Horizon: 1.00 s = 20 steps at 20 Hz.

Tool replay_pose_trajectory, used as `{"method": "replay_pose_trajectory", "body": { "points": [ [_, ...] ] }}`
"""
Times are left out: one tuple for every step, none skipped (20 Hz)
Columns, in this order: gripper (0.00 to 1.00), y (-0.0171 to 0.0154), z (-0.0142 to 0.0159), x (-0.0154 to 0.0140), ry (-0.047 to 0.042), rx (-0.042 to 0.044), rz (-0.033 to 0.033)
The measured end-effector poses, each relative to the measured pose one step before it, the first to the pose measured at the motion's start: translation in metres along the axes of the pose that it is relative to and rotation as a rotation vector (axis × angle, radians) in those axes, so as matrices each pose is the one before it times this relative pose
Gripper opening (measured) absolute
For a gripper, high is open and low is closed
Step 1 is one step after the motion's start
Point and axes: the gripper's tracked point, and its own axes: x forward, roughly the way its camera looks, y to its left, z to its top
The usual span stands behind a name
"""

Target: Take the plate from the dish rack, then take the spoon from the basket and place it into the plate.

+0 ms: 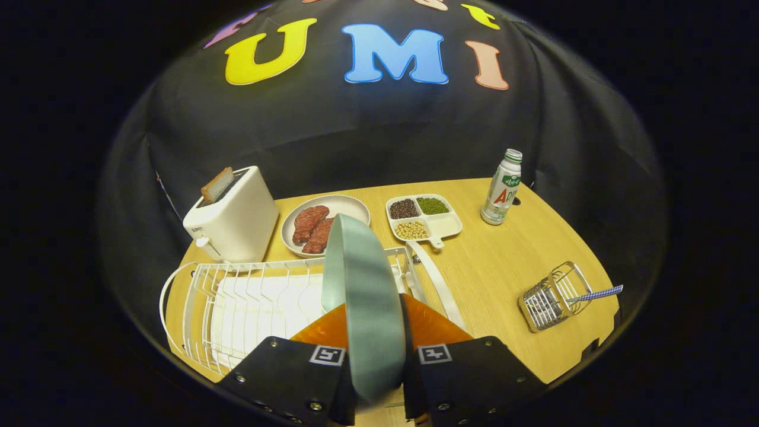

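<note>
Gripped edge-on between my fingers (375, 356), the plate (363, 296) hangs above the dish rack (237, 302); spoon (596, 294) still waits in the basket (551, 302), lower right.

The plate (362, 296) clamped edge-on in my hand-held gripper (375, 356) is a pale grey-green. Under it, the dish rack (237, 296) is white wire. The table (504, 261) is light yellow wood grain. I see a white toaster (234, 216) with brown toast (217, 184), reddish-brown meat on a cream dish (350, 206), and a white divided tray (442, 224) holding dark brown, green and pale yellow beans. The bottle (501, 188) is white with a green cap. The basket (551, 296) is silver wire; the spoon (599, 293) handle is blue-and-white checked.
</note>
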Motion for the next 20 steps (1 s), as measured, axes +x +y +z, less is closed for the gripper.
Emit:
{"method": "replay_pose_trajectory", "body": {
  "points": [
    [0.30,0.00084,0.00459,-0.00332,-0.01058,-0.02236,-0.02363],
    [0.30,0.00147,0.00460,-0.00236,-0.01406,-0.03087,-0.01779],
    [0.30,0.00163,0.00570,-0.00364,-0.01227,-0.03248,-0.01448],
    [0.30,0.00112,0.00260,-0.00341,-0.00709,-0.03342,-0.01194],
    [0.30,-0.00352,0.00314,-0.00421,-0.00667,-0.03733,-0.02832],
    [0.30,-0.00285,0.00637,-0.00379,-0.02381,-0.02976,-0.01118],
    [0.30,-0.00394,0.00499,-0.00541,-0.01679,-0.01545,-0.01486],
    [0.30,-0.00360,0.00260,-0.00666,-0.01431,-0.00698,-0.00765],
    [0.30,-0.00324,0.00168,-0.00779,-0.00823,0.00125,-0.00311],
    [0.30,-0.00481,-0.00011,-0.00786,-0.00576,0.00322,-0.00666],
    [0.30,-0.00599,0.00042,-0.00858,-0.00766,0.00356,-0.00926],
    [0.30,-0.00642,0.00020,-0.00822,-0.00782,-0.00053,-0.00657],
    [0.30,-0.00556,0.00042,-0.00947,-0.00884,-0.00544,-0.00699],
    [0.30,-0.00721,-0.00207,-0.00913,-0.00815,-0.00926,-0.00970],
    [0.30,-0.00682,-0.00261,-0.01060,-0.00514,-0.00930,-0.01097],
    [0.30,-0.00578,-0.00556,-0.00906,0.00019,-0.00251,-0.00505],
    [0.30,-0.00409,-0.00665,-0.00943,0.00094,-0.00155,0.00179],
    [0.30,-0.00499,-0.00821,-0.00709,0.00274,-0.00365,-0.00279],
    [0.30,-0.00571,-0.00708,-0.00879,0.00080,-0.00356,-0.00293],
    [0.30,-0.00449,-0.00900,-0.00737,0.00239,-0.00158,0.00094]
  ]
}}
